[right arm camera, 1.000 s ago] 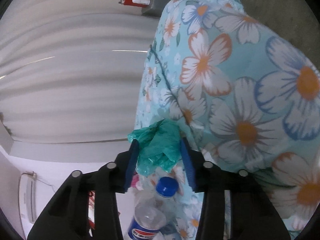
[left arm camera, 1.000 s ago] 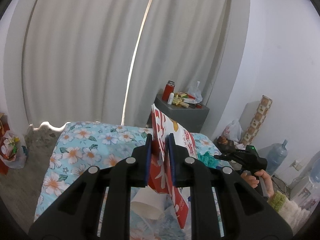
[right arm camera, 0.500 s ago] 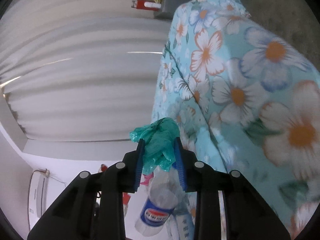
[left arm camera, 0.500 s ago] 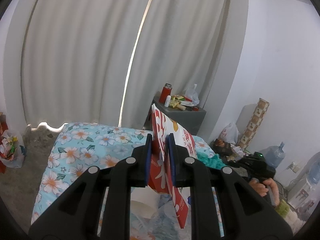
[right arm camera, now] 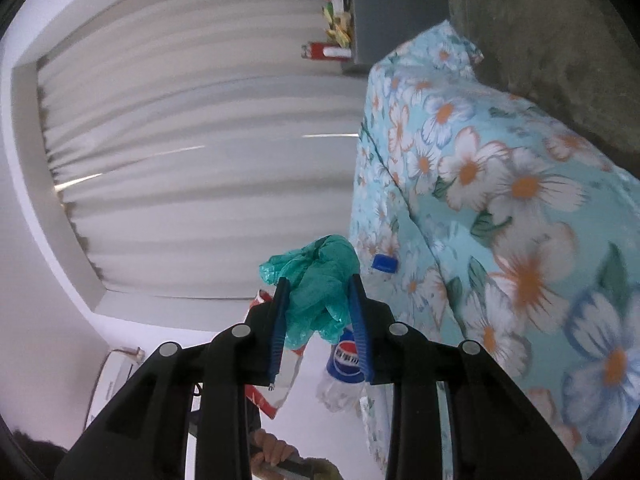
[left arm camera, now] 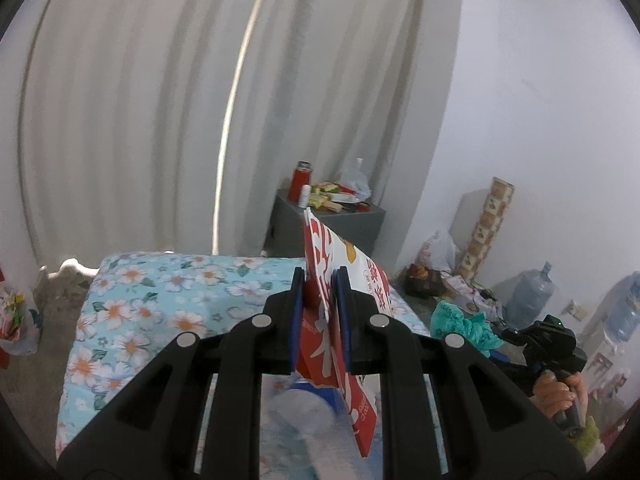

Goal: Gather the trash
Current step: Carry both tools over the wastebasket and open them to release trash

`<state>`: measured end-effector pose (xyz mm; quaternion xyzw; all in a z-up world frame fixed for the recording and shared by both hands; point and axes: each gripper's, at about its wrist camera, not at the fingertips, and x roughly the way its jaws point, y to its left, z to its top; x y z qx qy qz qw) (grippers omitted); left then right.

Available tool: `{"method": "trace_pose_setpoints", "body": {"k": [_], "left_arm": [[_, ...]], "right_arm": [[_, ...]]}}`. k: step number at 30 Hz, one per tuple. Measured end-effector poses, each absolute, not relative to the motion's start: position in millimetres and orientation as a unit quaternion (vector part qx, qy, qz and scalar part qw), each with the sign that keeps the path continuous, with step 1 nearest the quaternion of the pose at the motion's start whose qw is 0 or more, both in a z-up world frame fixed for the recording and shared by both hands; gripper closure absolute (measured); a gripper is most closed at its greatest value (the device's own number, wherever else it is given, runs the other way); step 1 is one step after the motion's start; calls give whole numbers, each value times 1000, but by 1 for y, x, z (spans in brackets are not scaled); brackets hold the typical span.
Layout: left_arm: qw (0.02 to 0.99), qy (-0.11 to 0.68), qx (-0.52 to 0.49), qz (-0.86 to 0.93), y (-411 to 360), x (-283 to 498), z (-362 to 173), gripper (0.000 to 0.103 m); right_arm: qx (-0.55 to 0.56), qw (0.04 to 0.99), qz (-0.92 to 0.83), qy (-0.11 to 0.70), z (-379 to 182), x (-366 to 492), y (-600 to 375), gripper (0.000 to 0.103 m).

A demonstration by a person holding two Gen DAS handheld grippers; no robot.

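My left gripper [left arm camera: 320, 276] is shut on a flat red-and-white paper bag [left arm camera: 324, 244], held upright over the floral bed [left arm camera: 160, 300]. A blurred plastic bottle [left arm camera: 300, 404] lies below its fingers. My right gripper [right arm camera: 318, 282] is shut on a crumpled green plastic piece [right arm camera: 320, 264]. It hangs beside the edge of the bed [right arm camera: 500, 200]. The left wrist view shows that green piece [left arm camera: 460, 320] at the lower right, off the bed's corner, with a hand [left arm camera: 560, 392] on the gripper's handle. A blue-capped cola bottle [right arm camera: 348, 360] lies just beyond the right fingers, and the paper bag [right arm camera: 280, 384] shows behind them.
White curtains fill the back. A grey nightstand [left arm camera: 332, 220] with a red flask [left arm camera: 300, 180] and clutter stands past the bed. Bags, a patterned roll [left arm camera: 484, 232] and water jugs [left arm camera: 528, 292] crowd the floor at the right wall. A bag [left arm camera: 16, 320] sits at the left.
The right gripper has narrowed on the green piece and carried it off the bed, rightward in the left wrist view. The left gripper drew back a little, keeping the paper bag.
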<state>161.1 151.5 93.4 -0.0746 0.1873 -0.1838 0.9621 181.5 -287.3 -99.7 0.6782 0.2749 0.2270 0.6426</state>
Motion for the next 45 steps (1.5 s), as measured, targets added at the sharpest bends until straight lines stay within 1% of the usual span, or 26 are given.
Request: {"method": "trace_pose_setpoints", "body": {"k": [6,13,22,26,30,37,41,45], "left_arm": [[957,184,-60,-218,110,148,99,90],[941,199,-49,-268,50,143,96,90],[915,226,-22,-334,-47,149,87,90],[904,236,3,-355,-97,154,80,90],[887,263,26,-378,-153,168,66,90],[840,333,94,-417,-268,198,18,90],[815,374,144,-418,-333,218,-29,89],[785,406,202,-421,-393,234,-86,89]], "right_arm": [[690,644,219,245,-100,153,-307,74],[704,649,205,202,-99,120,-339,74],[718,660,162,147,-109,75,-389,74],[716,675,120,130,-114,53,-414,74],[709,693,64,119,-123,34,-442,74],[672,724,-79,133,-144,6,-496,74],[662,722,-135,153,-172,11,-526,74],[656,710,-172,190,-208,28,-557,74]]}}
